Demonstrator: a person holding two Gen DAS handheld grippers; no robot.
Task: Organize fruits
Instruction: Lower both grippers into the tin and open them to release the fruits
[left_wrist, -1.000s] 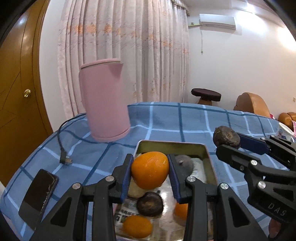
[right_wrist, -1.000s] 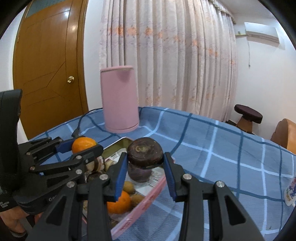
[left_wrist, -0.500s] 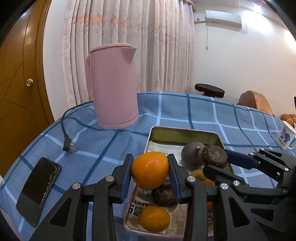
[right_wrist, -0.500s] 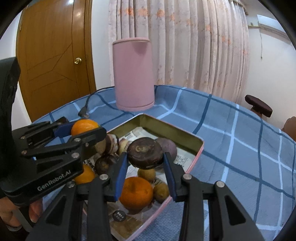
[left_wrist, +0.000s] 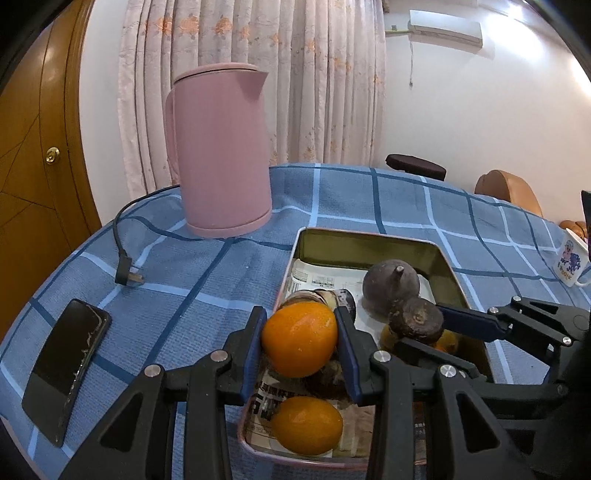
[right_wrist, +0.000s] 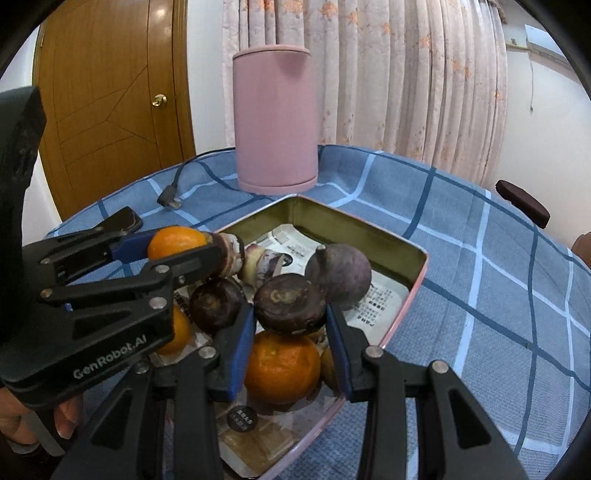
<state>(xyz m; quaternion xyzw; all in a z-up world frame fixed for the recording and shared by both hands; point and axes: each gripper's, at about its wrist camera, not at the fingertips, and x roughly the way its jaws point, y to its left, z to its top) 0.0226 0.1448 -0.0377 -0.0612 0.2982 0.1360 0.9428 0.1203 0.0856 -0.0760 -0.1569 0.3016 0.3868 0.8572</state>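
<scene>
Left gripper (left_wrist: 300, 345) jaws clenched on an orange (left_wrist: 300, 339), blue pads pressing both its sides; fruit held above the near-left part of the tray (left_wrist: 369, 242). Right gripper (right_wrist: 290, 328) jaws clenched on a dark brown round fruit (right_wrist: 290, 305), also held over the tray, just right of the left jaws.

Below the left jaws: a second orange (left_wrist: 307, 424) on the newspaper lining, plus a dark fruit partly hidden under the held orange. Ahead of the right jaws: a purple fruit with a stem (right_wrist: 340, 275), touching or just behind the held brown one. Under the right jaws: a large orange (right_wrist: 282, 367). Left of them: another dark round fruit (right_wrist: 216, 304). More small fruits are in the tray, mostly hidden.

Pink kettle (left_wrist: 221, 147) stands on the bench (left_wrist: 207, 280) well ahead of the left jaws, beyond the tray. Its plug (left_wrist: 127, 275) lies ahead-left and a phone (left_wrist: 66, 365) far left of the jaws. A mug (left_wrist: 570, 264) sits far right. A hand (right_wrist: 22, 424) grips the left gripper's handle.
</scene>
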